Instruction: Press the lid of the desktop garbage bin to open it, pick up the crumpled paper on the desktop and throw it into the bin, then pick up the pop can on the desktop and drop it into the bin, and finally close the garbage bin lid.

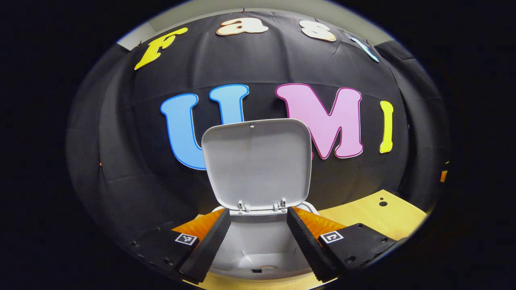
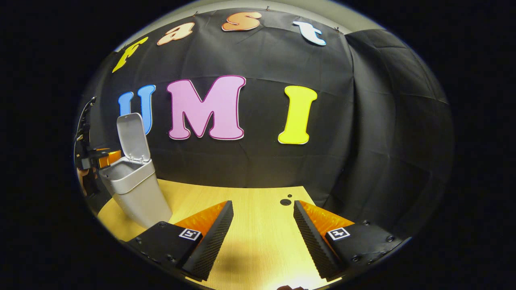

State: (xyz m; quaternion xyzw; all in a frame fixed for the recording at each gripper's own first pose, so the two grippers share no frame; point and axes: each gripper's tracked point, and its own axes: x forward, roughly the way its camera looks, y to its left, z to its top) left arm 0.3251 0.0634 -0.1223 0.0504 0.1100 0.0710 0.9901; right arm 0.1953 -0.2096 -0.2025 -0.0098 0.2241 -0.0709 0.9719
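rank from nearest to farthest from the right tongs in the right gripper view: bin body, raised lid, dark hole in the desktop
1. Dark hole, just ahead on the desktop, slightly right of centre.
2. Bin body, far left.
3. Raised lid, above the bin's back edge.

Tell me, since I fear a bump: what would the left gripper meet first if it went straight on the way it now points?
Probably the garbage bin: the left gripper is open, its fingers straddle the bin's front, and the raised lid stands behind. Depth is unclear.
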